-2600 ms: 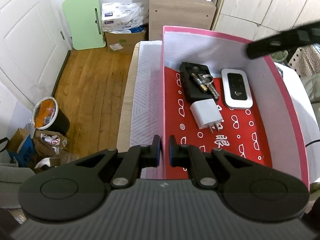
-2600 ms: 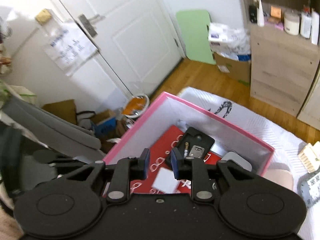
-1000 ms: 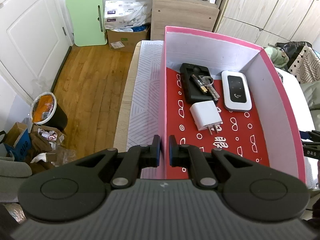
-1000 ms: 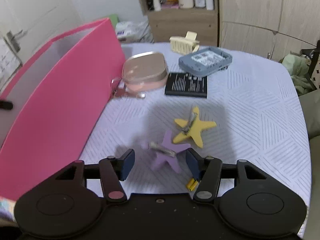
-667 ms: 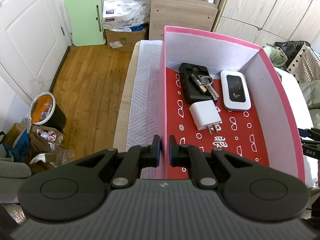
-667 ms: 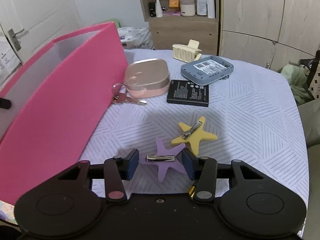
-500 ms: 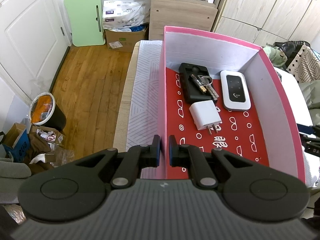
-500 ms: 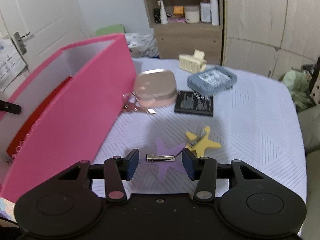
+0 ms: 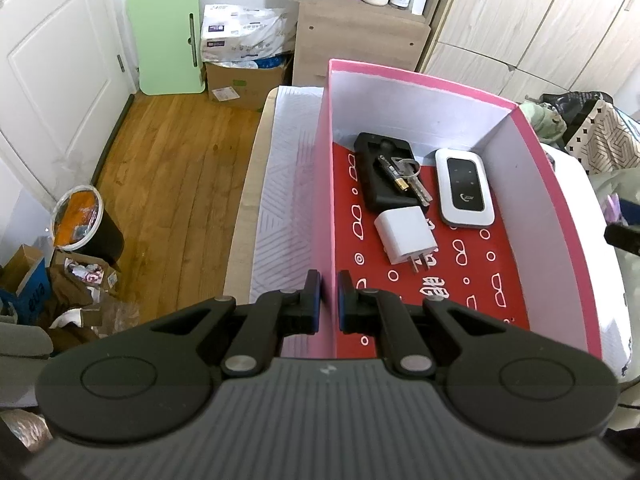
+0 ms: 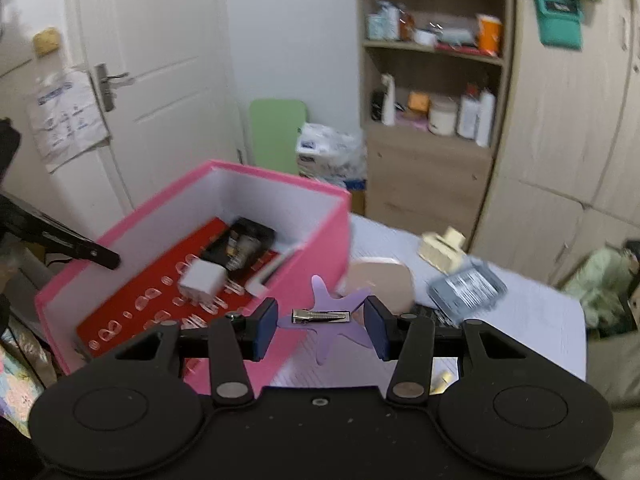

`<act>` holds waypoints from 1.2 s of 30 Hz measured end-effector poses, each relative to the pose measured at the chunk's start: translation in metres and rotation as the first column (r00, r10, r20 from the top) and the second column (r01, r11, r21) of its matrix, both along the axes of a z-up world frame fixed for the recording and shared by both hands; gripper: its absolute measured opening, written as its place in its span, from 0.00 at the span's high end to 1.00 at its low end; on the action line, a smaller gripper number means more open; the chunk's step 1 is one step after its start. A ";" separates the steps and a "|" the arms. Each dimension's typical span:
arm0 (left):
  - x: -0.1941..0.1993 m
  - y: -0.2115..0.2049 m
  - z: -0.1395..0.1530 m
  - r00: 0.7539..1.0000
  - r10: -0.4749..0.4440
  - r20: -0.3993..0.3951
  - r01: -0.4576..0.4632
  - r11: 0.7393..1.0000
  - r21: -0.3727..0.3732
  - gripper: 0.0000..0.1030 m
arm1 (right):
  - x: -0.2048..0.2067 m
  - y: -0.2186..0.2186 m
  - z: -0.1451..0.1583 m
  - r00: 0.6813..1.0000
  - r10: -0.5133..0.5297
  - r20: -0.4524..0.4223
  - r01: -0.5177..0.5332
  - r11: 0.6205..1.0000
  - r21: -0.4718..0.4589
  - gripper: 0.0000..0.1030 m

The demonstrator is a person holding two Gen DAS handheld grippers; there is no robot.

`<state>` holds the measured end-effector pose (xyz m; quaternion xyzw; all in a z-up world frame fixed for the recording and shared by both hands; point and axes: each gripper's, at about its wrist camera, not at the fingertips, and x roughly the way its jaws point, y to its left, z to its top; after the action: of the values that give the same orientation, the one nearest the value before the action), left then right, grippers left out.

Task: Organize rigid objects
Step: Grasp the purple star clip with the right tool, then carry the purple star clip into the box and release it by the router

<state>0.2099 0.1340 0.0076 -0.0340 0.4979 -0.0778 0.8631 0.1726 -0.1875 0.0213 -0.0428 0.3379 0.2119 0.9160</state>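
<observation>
One purple star clip [image 10: 340, 316], pinched in the right tool [image 10: 322, 326] at frame centre, awaits transfer left into the pink box [image 10: 120, 236]; the left tool [image 9: 329, 300], pressed together, clamps its wall.

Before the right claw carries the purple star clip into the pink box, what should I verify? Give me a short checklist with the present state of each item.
1. Purple star clip held between the right claw pads: ok.
2. Clip lifted clear of the table: ok.
3. Left claw shut on the pink box wall, steadying it: ok.
4. Free red floor in the box in front of the white charger: ok.
5. Clip already above the box opening: not ok, it is beside the wall.
6. Grip firm enough for the move: cannot tell.
</observation>
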 end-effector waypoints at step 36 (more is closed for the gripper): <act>0.002 0.000 0.001 0.999 -0.025 -0.022 0.025 0.999 -0.022 0.92 | 0.081 0.131 -0.052 0.875 0.427 -0.227 -0.478 0.835 -0.271 0.42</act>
<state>0.2117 0.1338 0.0090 -0.0379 0.5070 -0.0935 0.8560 0.2538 -0.0568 -0.0309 -0.2521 0.4189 0.3683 0.7907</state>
